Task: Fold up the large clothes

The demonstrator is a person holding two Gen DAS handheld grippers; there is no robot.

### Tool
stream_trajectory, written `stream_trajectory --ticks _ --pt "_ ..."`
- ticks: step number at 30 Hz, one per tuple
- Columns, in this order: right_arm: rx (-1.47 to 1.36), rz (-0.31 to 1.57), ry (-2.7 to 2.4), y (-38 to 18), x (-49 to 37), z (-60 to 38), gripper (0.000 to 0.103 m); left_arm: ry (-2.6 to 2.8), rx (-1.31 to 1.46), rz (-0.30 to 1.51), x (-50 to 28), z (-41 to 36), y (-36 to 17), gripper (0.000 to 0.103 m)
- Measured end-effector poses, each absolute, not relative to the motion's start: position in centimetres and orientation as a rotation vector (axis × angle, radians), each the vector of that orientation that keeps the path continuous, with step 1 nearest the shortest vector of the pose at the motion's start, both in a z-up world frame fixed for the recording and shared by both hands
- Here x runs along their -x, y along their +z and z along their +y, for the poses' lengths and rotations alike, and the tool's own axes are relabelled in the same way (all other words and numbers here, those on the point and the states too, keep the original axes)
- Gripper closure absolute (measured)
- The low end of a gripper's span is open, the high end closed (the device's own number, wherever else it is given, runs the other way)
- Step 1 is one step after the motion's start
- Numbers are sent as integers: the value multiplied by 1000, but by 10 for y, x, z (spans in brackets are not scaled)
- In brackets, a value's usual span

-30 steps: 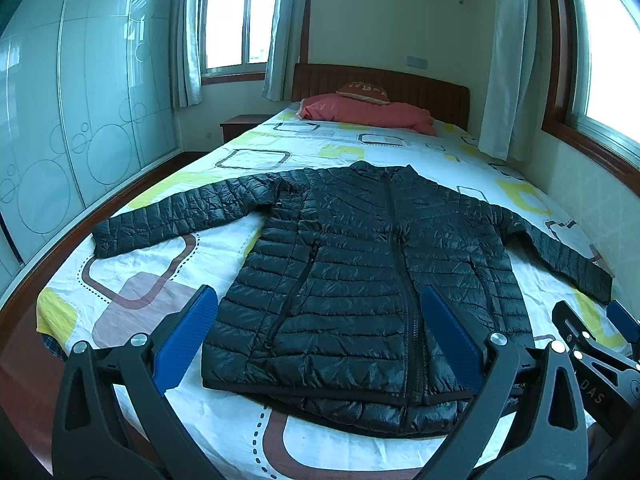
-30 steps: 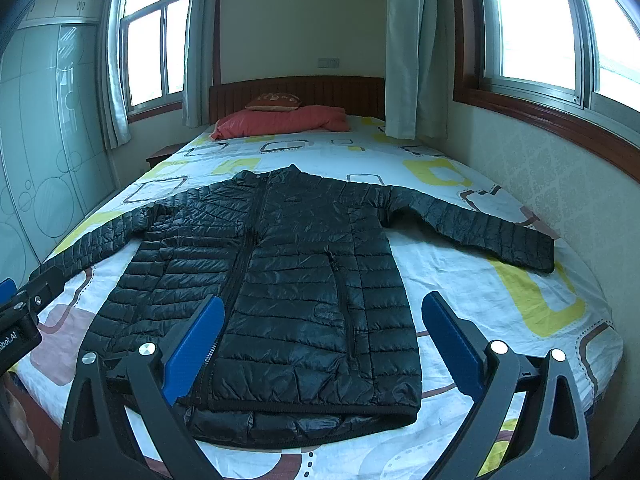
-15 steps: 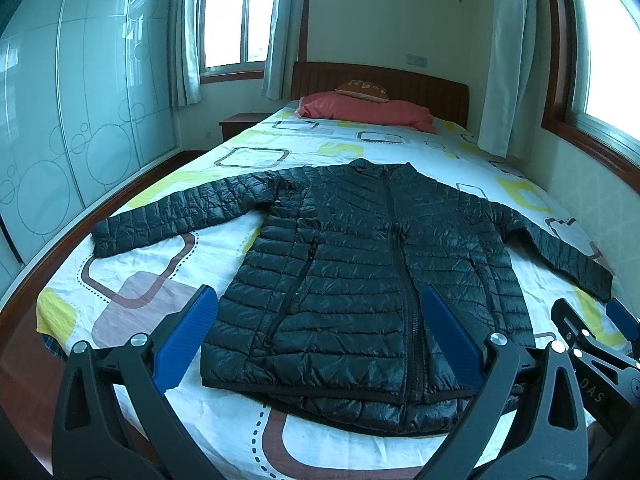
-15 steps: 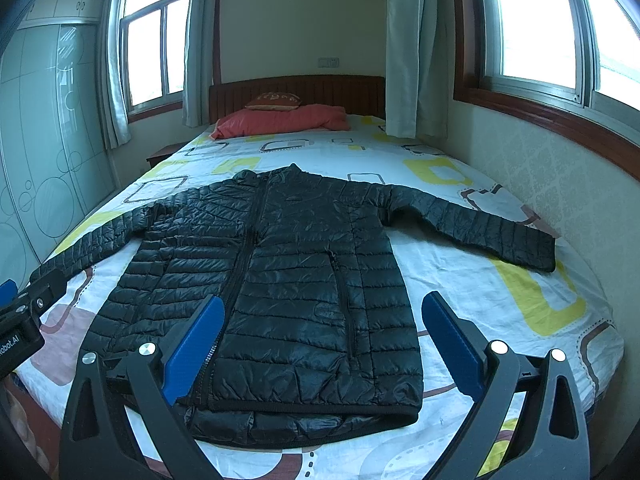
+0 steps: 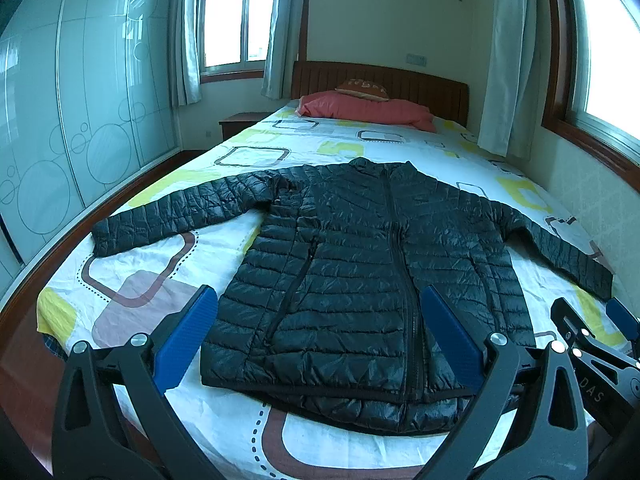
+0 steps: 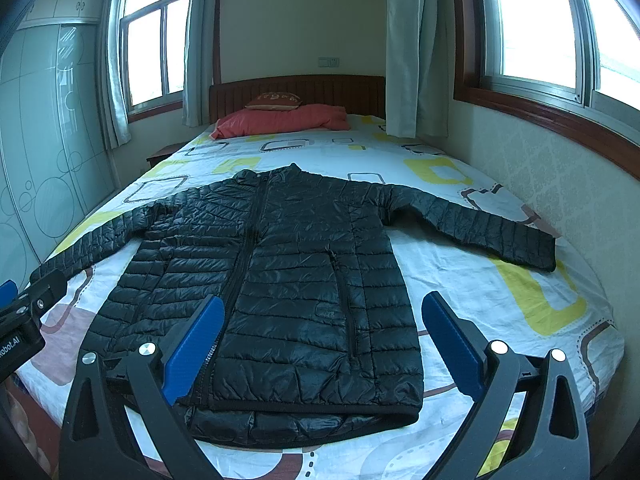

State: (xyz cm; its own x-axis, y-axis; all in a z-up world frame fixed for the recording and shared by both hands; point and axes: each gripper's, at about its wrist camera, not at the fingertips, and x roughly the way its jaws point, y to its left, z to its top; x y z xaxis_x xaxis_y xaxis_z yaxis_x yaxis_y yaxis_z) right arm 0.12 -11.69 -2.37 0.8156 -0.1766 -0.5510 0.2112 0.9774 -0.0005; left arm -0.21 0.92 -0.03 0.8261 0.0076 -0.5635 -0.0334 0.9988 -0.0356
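A black quilted puffer jacket (image 5: pixel 360 264) (image 6: pixel 288 276) lies flat and front up on the bed, zipped, with both sleeves spread out to the sides. Its hem faces me at the foot of the bed. My left gripper (image 5: pixel 318 332) hovers open above the hem's left half, nothing between its blue pads. My right gripper (image 6: pixel 320 340) is open too, held over the hem's right half. Each gripper shows at the edge of the other's view: the right gripper (image 5: pixel 592 344) and the left gripper (image 6: pixel 24 312). Neither touches the jacket.
The bed (image 5: pixel 256 152) has a white sheet with yellow and brown squares. A red pillow (image 5: pixel 368 110) lies by the wooden headboard (image 6: pixel 300 88). A glass wardrobe (image 5: pixel 60 112) lines the left side, a wall with windows the right (image 6: pixel 560 184). A nightstand (image 5: pixel 236 122) stands far left.
Both views have drifted very slightly; the jacket sits a touch lower and nearer in the left view. Both grippers stay open and the jacket lies unmoved.
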Motion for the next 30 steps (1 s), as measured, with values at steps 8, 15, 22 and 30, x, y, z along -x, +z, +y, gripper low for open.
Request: stream_trajectory --ticks 8,15,22,30 --pt "-62 582 -206 -24 -2 -117 5 23 44 598 2 9 0 2" --pt "-62 580 -205 -25 -3 -117 5 23 43 600 2 9 -3 2" --pt "-82 598 -200 -37 -7 -116 5 22 56 615 0 10 -6 2" --pt "-184 664 -205 -61 -31 -143 5 89 188 712 -48 45 -37 2"
